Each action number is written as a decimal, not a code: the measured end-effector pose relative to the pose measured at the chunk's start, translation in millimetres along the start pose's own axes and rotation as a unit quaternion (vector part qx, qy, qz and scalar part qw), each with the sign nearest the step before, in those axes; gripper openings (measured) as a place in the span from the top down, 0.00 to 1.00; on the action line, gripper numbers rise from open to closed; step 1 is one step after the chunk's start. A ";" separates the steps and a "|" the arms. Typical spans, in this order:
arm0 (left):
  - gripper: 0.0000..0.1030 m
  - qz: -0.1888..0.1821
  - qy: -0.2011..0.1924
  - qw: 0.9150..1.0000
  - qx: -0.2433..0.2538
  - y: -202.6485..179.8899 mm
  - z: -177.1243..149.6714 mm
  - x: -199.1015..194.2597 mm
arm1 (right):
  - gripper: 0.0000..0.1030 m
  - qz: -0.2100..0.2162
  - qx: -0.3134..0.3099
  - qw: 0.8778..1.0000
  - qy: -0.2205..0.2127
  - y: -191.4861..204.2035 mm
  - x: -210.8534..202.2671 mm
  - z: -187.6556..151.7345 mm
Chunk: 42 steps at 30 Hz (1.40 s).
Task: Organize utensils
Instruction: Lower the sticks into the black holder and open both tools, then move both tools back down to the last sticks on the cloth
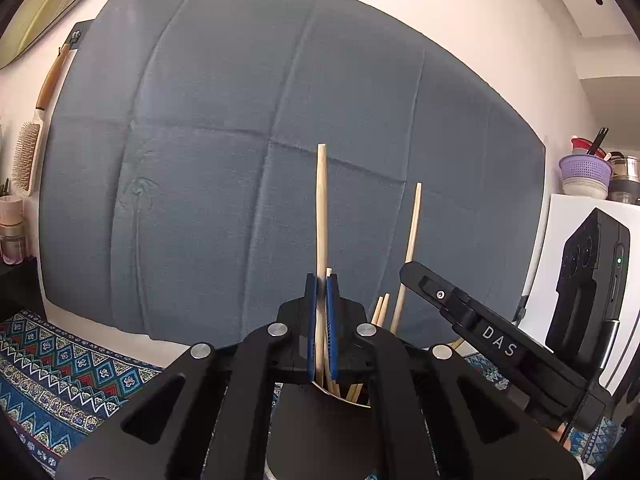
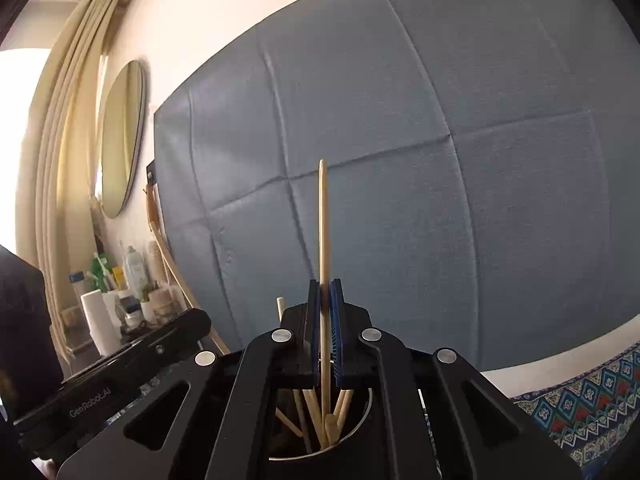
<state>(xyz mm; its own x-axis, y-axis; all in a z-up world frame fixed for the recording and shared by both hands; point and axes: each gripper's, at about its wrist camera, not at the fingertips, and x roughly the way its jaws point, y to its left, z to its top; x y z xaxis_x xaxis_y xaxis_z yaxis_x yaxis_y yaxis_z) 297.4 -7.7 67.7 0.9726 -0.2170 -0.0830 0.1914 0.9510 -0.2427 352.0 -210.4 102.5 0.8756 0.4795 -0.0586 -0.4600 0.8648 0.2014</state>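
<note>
Both tools, left [image 1: 322,280] and right [image 2: 325,284], each clamp one upright chopstick [image 1: 321,208], cup [image 2: 360,420] directly below at 6 o'clock

A large blue-grey cloth [image 1: 280,152], creased into squares, hangs on the pale wall [image 1: 480,12] and fills most of the far side in both views. Far left in the right wrist view, bright daylight comes through cream curtains [image 2: 60,152] beside a round mirror [image 2: 122,136], with bottles and jars [image 2: 120,280] crowded on a surface below. In the left wrist view a hairbrush [image 1: 28,152] hangs at the left, a patterned blue textile [image 1: 60,380] covers the near surface, and stacked bowls with a purple colander [image 1: 586,170] sit atop a white cabinet [image 1: 568,216] at the right.
</note>
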 end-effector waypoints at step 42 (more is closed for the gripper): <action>0.05 0.059 0.080 0.994 0.036 25.5 23.6 -75.6 | 0.08 -0.158 0.087 0.959 0.217 -61.6 -63.6 35.2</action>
<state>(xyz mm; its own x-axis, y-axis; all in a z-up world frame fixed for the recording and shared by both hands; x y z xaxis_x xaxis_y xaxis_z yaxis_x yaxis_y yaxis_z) 231.9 38.1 90.6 0.9565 -0.1305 -0.2611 0.0927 0.9840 -0.1523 329.9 -299.4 128.2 0.8065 0.2473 -0.5370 -0.1172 0.9571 0.2648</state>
